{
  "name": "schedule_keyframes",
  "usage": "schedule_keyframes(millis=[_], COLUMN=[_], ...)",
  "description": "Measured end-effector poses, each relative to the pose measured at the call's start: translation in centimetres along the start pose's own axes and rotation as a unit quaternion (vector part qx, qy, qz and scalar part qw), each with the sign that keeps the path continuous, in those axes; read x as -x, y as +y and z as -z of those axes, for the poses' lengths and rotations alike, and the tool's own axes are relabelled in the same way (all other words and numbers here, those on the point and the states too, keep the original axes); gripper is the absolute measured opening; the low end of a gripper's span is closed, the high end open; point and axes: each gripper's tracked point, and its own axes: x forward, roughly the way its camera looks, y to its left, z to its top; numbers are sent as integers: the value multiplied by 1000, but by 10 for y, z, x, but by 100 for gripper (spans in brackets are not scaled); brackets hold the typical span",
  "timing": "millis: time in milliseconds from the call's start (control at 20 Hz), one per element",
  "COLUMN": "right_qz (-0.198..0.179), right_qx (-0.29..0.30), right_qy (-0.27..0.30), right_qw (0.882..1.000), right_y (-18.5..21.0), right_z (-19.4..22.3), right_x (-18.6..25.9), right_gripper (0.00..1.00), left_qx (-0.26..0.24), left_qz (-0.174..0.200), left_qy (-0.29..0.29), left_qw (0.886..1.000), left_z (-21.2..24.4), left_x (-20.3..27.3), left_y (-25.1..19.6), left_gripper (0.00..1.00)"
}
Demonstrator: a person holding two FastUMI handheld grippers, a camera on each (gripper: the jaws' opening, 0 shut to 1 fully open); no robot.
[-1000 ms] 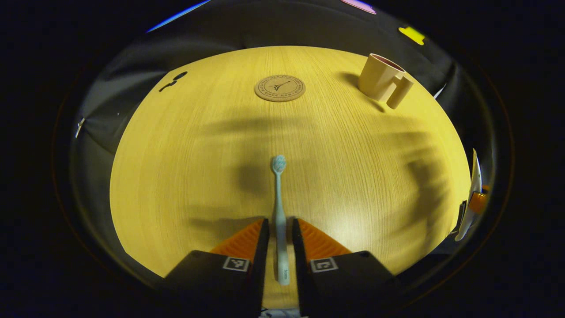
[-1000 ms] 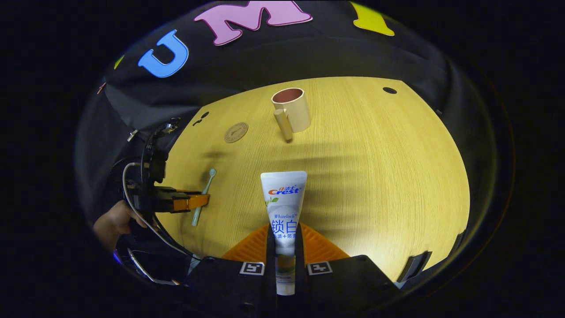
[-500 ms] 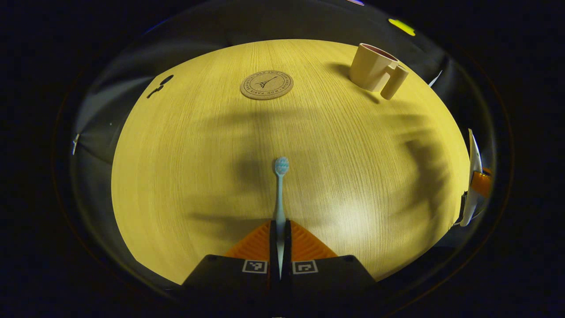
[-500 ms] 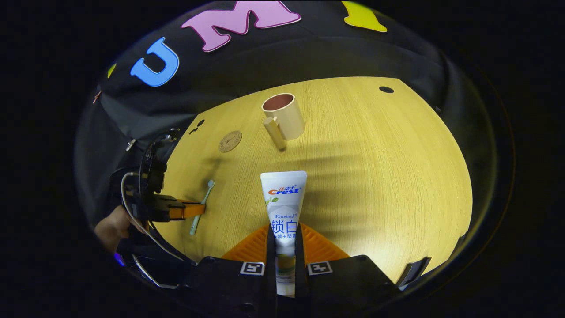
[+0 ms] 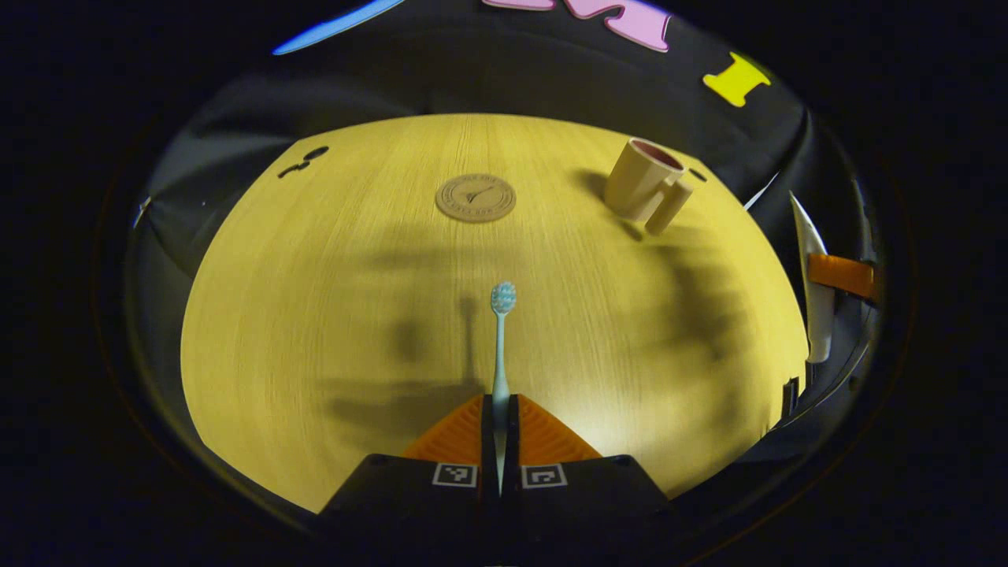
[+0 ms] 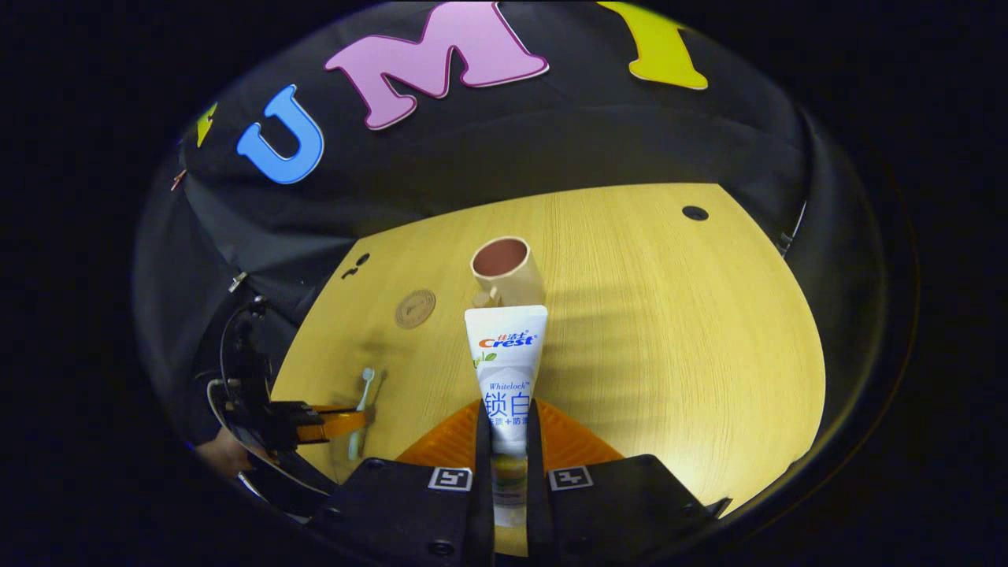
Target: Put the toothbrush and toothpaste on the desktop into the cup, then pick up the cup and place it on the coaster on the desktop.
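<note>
Two grippers are each clamped on one item above the wooden desktop (image 5: 315, 315). Left gripper (image 5: 499, 417): fingers closed tight on the handle of a pale blue toothbrush (image 5: 501, 346), which sticks straight forward, bristle head at the far end, lifted clear of the wood with its shadow just to the left. Right gripper (image 6: 509, 441): both fingers press the lower body of a white toothpaste tube (image 6: 505, 354), crimped flat end pointing forward; the tube carries a brand logo and further printed lines. Beige cup (image 6: 508, 272) stands upright on the desktop, empty, reddish-brown inside, its handle toward the right gripper view's camera; the tube's end overlaps its base in that view. Round cork coaster (image 5: 476, 198) lies flat, left of the cup (image 5: 642, 187) and well apart from it; ring lettering and a tower emblem are stamped on it, too small to read.
</note>
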Motion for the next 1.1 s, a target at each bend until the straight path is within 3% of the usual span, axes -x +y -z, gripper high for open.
schedule_keyframes(millis=[300, 550, 900, 1100], right_qz=[-14, -31, -49, -55], right_qx=[46, 76, 116, 121], right_qy=[-61, -111, -174, -209], right_qw=[997, 990, 977, 969], right_y=[20, 41, 60, 62], right_z=[-68, -117, -163, -181], right_x=[-12, -27, -69, -97], right_gripper=[20, 20, 20, 20], left_qx=[-12, 4, 33, 36], left_qz=[25, 67, 84, 79], left_qy=[-58, -112, -200, -218], left_qw=[998, 991, 976, 972], left_z=[-35, -76, -147, -157], left_x=[39, 74, 112, 117], left_y=[-30, -61, -71, -66], left_gripper=[6, 6, 6, 6])
